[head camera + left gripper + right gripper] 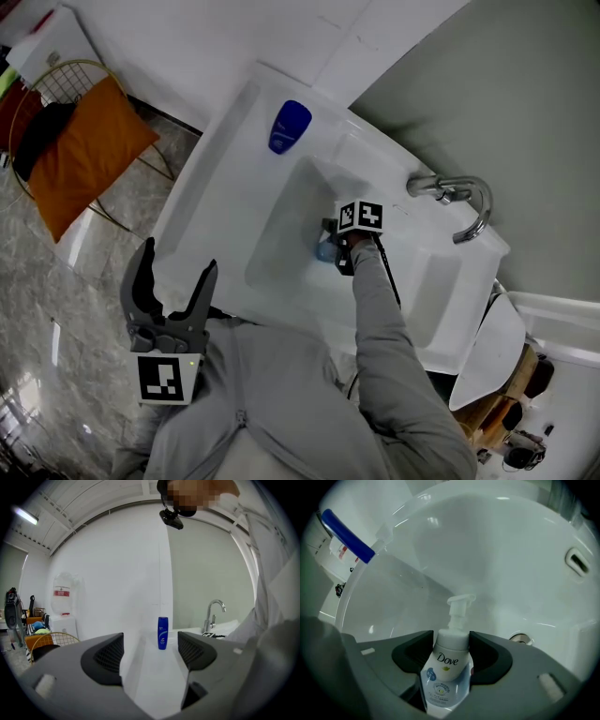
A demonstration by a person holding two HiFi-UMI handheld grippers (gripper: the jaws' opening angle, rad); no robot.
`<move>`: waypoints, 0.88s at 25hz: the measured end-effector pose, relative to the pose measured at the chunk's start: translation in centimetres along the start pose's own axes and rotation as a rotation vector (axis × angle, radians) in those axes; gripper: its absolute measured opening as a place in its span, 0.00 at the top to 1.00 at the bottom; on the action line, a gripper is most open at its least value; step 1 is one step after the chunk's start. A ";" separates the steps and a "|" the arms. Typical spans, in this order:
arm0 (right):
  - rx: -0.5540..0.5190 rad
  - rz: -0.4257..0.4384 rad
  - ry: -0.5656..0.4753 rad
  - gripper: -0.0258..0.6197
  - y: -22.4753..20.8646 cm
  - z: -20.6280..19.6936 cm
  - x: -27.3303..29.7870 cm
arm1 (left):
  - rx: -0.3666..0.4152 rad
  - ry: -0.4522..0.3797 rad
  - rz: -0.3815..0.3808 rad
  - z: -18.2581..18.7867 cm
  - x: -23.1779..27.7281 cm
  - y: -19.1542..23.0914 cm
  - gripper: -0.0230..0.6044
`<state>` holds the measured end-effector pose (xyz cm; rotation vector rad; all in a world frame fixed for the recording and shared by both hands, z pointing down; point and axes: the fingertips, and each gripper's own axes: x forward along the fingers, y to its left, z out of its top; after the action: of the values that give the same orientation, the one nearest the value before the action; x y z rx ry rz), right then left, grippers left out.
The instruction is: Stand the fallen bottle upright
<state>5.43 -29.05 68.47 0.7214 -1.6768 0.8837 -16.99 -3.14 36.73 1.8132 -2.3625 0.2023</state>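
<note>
A white Dove pump bottle (pixel 449 660) with a pale blue label lies in the white sink basin (pixel 511 550), its pump pointing away from the camera. My right gripper (pixel 451 653) reaches steeply down into the basin with the bottle in the gap between its jaws. A pad stands close at each side of the bottle's shoulder, and I see no squeeze. The head view shows this gripper (pixel 339 248) over the bottle (pixel 325 251). My left gripper (pixel 169 281) hangs open and empty off the sink's near left corner; in its own view the left gripper (pixel 150 651) faces along the counter.
A dark blue bottle (pixel 288 126) stands upright on the sink's back ledge; the same blue bottle (pixel 162 633) shows in the left gripper view. The chrome tap (pixel 459 197) is at the right, the drain (pixel 519 639) beside my right jaw. An orange cushion (pixel 89 150) sits on a wire chair at the left.
</note>
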 end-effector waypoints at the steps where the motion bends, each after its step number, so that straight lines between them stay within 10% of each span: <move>1: 0.015 -0.003 0.004 0.62 -0.1 0.0 0.2 | 0.001 0.002 0.002 0.0 0.0 0.1 0.35; 22: -0.063 -0.034 -0.063 0.58 0.3 0.0 -0.3 | 0.000 -0.004 -0.005 0.1 0.1 -0.5 0.35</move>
<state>5.23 -28.87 68.14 0.7392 -1.7355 0.7876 -16.59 -3.41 36.66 1.8209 -2.3605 0.1984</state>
